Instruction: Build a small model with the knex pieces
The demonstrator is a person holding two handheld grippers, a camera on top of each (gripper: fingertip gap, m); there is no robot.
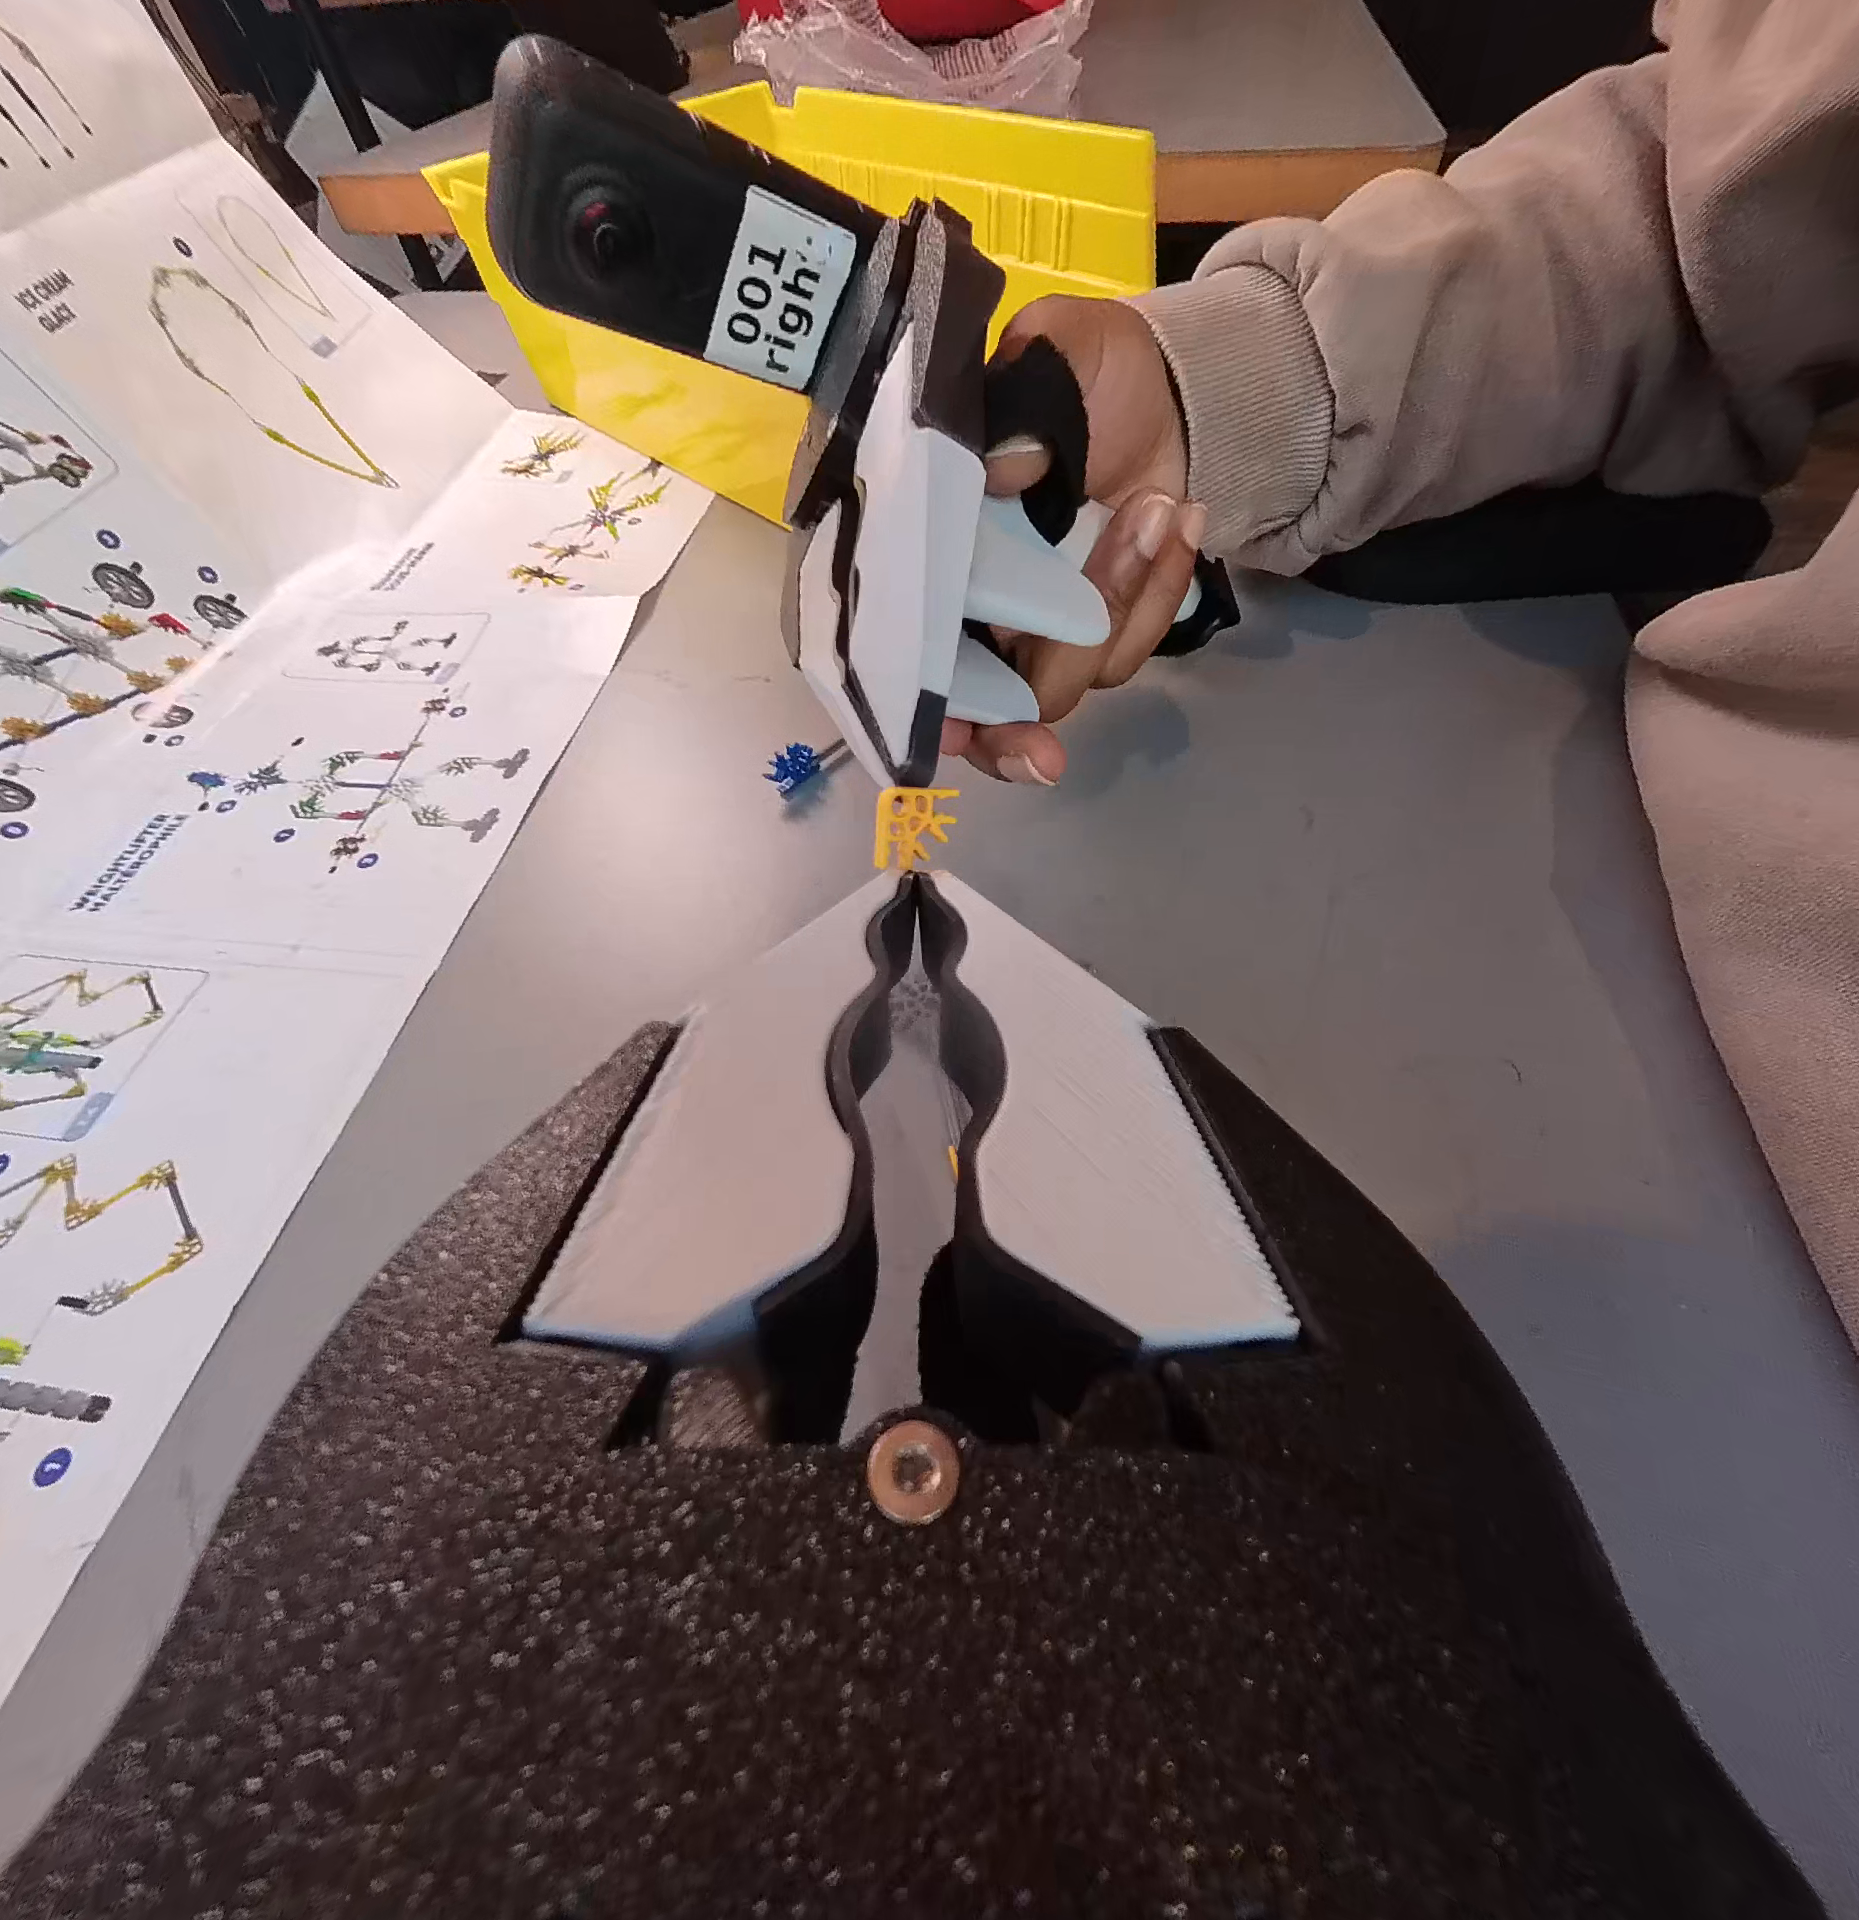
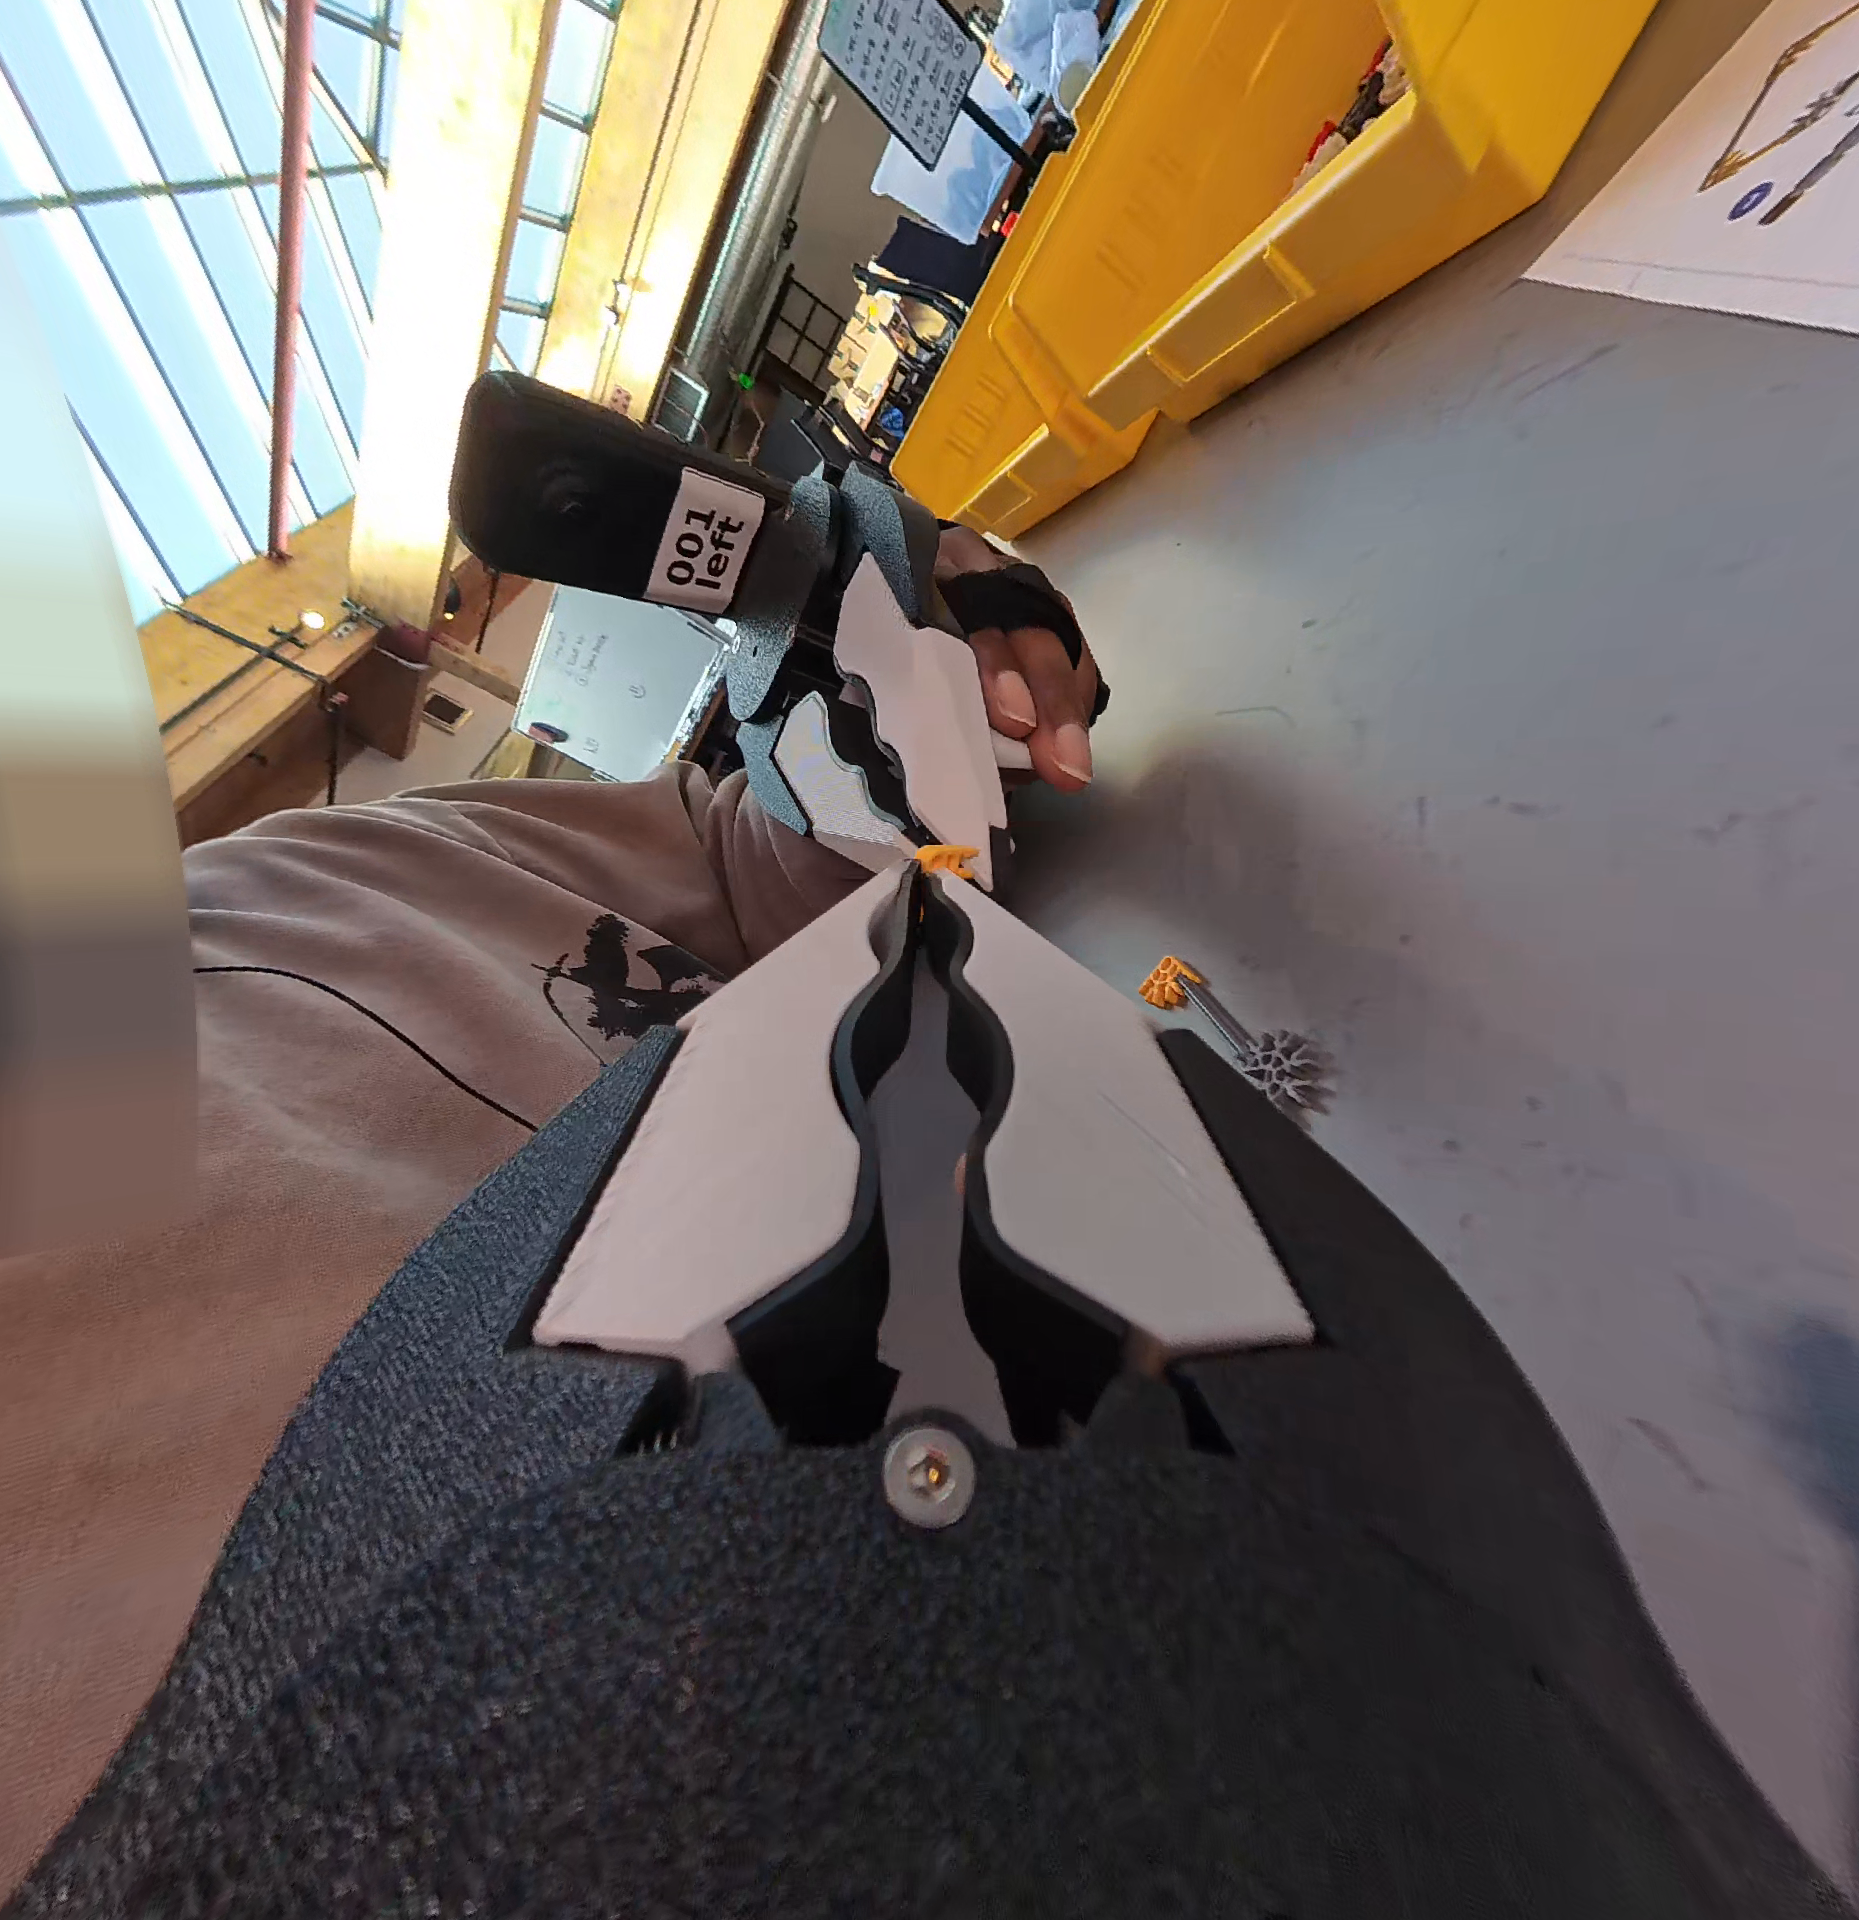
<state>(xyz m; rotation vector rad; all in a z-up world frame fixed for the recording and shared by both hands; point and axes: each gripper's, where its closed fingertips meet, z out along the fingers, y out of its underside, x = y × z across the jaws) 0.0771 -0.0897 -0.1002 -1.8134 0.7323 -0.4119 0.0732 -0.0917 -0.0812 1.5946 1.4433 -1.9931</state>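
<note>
A small flat yellow connector (image 1: 912,827) is held in the air above the grey table (image 1: 1320,935), between both grippers. My left gripper (image 1: 912,879) is shut, and its tips pinch the connector's lower prongs. My right gripper (image 1: 907,777) comes down from above, shut on the connector's top edge. In the right wrist view the connector (image 2: 946,860) sits at my right gripper's (image 2: 920,878) tips, with a yellow sliver between the pads. The left gripper (image 2: 972,868) closes on its far end.
A blue connector on a rod (image 1: 795,771) lies on the table behind the grippers. A grey rod joining a yellow connector (image 2: 1169,982) and a grey spoked connector (image 2: 1289,1070) lies to the right. A yellow bin (image 1: 696,416) and a printed instruction sheet (image 1: 229,623) are at the back and left. A sleeved arm (image 1: 1527,312) is at the right. Only a small space, under 4 cm, lies between the two pairs of fingers.
</note>
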